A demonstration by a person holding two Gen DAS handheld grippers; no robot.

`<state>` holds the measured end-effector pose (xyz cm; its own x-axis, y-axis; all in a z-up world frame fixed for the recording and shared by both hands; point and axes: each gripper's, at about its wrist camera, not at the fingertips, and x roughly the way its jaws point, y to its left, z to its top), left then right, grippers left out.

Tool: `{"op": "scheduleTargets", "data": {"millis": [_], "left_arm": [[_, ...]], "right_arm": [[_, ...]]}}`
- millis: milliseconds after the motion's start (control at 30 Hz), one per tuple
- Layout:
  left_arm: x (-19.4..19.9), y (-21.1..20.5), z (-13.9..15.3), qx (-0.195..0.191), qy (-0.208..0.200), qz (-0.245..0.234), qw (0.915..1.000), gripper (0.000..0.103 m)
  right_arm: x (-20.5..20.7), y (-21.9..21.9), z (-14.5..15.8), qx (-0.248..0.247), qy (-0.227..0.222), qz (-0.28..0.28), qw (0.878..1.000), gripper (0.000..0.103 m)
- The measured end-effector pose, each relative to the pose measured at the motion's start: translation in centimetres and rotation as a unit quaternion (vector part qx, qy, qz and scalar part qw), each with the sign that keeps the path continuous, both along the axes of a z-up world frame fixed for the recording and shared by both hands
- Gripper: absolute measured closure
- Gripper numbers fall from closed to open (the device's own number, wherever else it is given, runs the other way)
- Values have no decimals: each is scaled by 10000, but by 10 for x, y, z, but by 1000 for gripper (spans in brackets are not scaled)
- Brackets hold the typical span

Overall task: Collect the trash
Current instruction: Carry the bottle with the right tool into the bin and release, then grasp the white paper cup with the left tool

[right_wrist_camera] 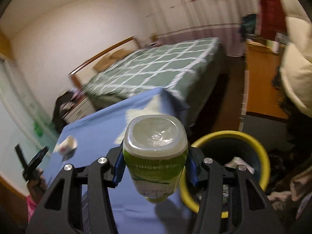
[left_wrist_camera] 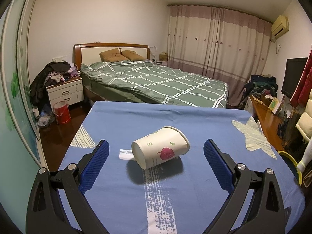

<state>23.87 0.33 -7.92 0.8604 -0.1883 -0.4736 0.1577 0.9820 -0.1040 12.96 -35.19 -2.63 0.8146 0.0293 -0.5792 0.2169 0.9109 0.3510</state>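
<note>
A white paper cup (left_wrist_camera: 160, 147) with a red leaf print lies on its side on the blue cloth of the table (left_wrist_camera: 204, 120). My left gripper (left_wrist_camera: 156, 152) stands open around it, one blue pad on each side, neither touching. In the right wrist view my right gripper (right_wrist_camera: 155, 165) is shut on a clear plastic bottle (right_wrist_camera: 156, 156) with a green label, its base turned toward the camera. The bottle hangs over the table's right edge, beside a yellow-rimmed bin (right_wrist_camera: 232, 156). The same cup (right_wrist_camera: 67, 145) and the left gripper (right_wrist_camera: 32, 165) show small at the left.
The bin's yellow rim (left_wrist_camera: 290, 161) peeks past the table's right edge and holds some paper. A bed (left_wrist_camera: 156, 81) with a green checked cover stands beyond the table. A red bucket (left_wrist_camera: 62, 112) and a nightstand (left_wrist_camera: 65, 92) are left, a wooden desk (left_wrist_camera: 267, 117) right.
</note>
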Motion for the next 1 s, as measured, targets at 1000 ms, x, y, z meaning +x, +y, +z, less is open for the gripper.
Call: {"op": "scheduleTargets", "data": {"millis": [1000], "left_arm": [[50, -38, -12, 852, 761, -870, 9896, 7]], "right_arm": [[12, -42, -88, 251, 514, -505, 9971, 29]]}}
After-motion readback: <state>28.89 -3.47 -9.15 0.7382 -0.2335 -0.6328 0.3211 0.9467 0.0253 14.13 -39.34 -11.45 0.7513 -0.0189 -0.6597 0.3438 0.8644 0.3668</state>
